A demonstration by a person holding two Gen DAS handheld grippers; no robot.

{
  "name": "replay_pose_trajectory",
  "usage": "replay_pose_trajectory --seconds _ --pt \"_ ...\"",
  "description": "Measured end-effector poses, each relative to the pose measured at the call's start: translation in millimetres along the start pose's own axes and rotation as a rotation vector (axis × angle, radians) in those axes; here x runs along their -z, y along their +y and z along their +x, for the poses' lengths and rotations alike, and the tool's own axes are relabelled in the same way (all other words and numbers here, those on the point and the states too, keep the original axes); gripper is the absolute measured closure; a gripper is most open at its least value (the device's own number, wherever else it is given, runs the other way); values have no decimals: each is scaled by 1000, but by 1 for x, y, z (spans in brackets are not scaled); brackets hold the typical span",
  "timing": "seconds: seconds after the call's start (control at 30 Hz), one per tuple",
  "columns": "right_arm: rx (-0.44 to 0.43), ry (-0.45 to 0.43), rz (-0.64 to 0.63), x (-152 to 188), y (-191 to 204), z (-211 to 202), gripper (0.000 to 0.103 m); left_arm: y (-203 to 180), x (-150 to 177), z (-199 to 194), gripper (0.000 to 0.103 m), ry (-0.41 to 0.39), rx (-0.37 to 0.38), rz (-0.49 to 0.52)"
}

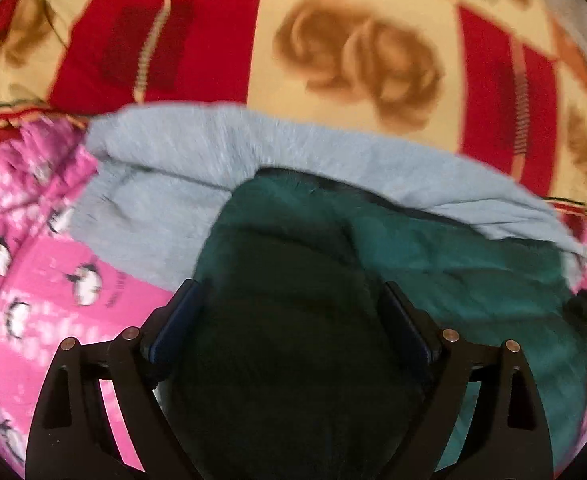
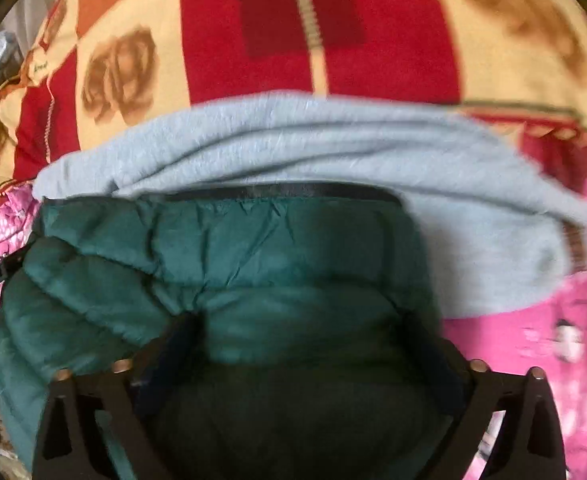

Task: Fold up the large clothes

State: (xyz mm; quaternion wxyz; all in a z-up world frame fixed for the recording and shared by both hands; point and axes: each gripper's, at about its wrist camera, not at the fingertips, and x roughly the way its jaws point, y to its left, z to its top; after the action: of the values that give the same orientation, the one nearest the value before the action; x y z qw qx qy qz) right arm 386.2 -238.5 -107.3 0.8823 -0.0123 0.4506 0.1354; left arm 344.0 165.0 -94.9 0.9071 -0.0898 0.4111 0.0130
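A red and cream rose-patterned blanket (image 1: 357, 60) (image 2: 313, 20) fills the far part of both views. A pink penguin-print fabric (image 1: 33, 280) (image 2: 553, 340) lies nearer, under the clothes. On it rests a light grey garment (image 1: 165, 184) (image 2: 293, 140), and on top of that a dark green puffy jacket (image 1: 433, 248) (image 2: 253, 248). The left tool (image 1: 289, 292) stands spread wide with the jacket bulging between its fingers; the right tool (image 2: 301, 332) is likewise spread around green fabric, both views blurred.
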Motion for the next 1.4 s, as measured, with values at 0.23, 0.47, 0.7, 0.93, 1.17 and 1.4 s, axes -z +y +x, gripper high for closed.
replay_pose_trajectory --seconds 0.23,0.47,0.7,0.93,1.17,1.4 --pt "-106 -148 52 83 -34 -101 7 51 68 -89 13 -141 89 -17" --pt "-330 -152 282 154 -53 -80 7 76 135 -82 13 -195 174 -92" --pt "-453 -144 325 165 -26 -54 5 50 151 -56 17 -120 359 -109" --pt "-490 -189 276 153 -32 -66 50 37 149 -76 48 -84 395 -47" --pt "-486 -171 252 153 -44 -75 47 19 168 -93 45 -59 373 41" --pt "-464 -155 421 173 -51 -85 24 28 170 -101 32 -41 304 -52"
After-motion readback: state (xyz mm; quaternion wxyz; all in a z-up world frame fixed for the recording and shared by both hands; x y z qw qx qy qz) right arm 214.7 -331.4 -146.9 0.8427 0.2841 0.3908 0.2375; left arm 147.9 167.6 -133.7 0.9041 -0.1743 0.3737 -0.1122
